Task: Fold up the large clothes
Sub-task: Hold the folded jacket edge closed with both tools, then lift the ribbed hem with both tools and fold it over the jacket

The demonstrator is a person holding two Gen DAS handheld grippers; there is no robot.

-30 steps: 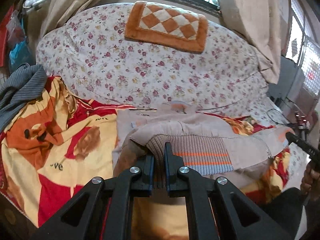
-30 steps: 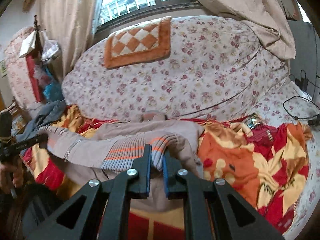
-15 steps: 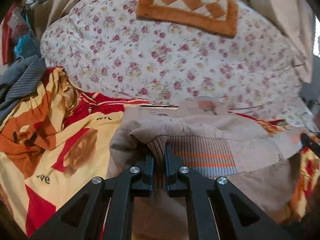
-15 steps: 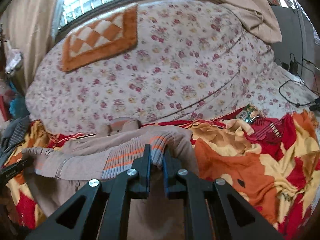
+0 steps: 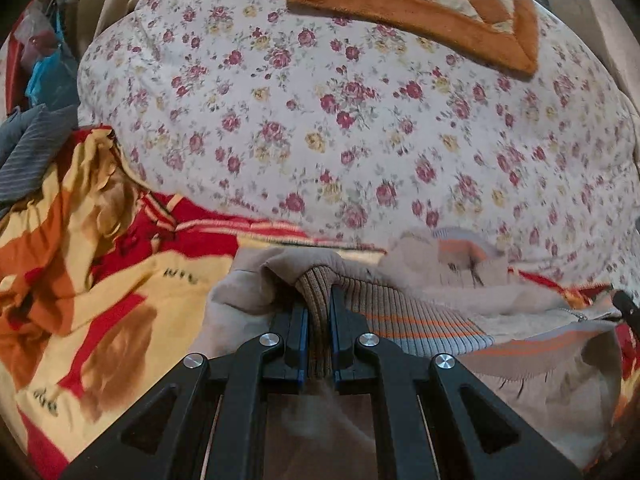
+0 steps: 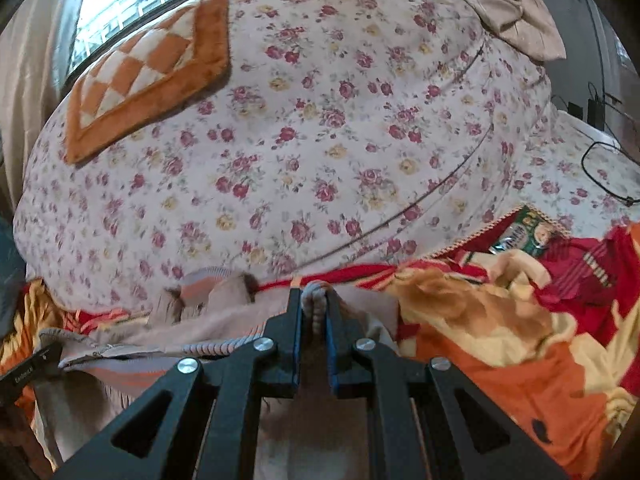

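Fingers of the left gripper point(image 5: 319, 312) clamped the beige jacket's point(image 5: 520, 392) ribbed hem point(image 5: 404, 320); the right gripper point(image 6: 314, 308) pinched the same hem over the red-and-yellow blanket point(image 6: 500, 340).

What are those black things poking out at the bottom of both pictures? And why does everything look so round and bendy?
Those black things are grabbers that a person holds, one in each hand. Each has a little camera on it looking forward along its two jaws, and that camera bends the picture, so the room looks round. One picture comes from the left gripper, the other from the right gripper.

Both are looking at a bed. On it lies a red, yellow and orange blanket, and behind it a big flowery quilt with an orange checkered mat on top.

Both grabbers are pinching the same piece of clothing, a beige jacket, by its ribbed striped hem, one near each end. The jaws are squeezed shut on the cloth. The person is folding it.
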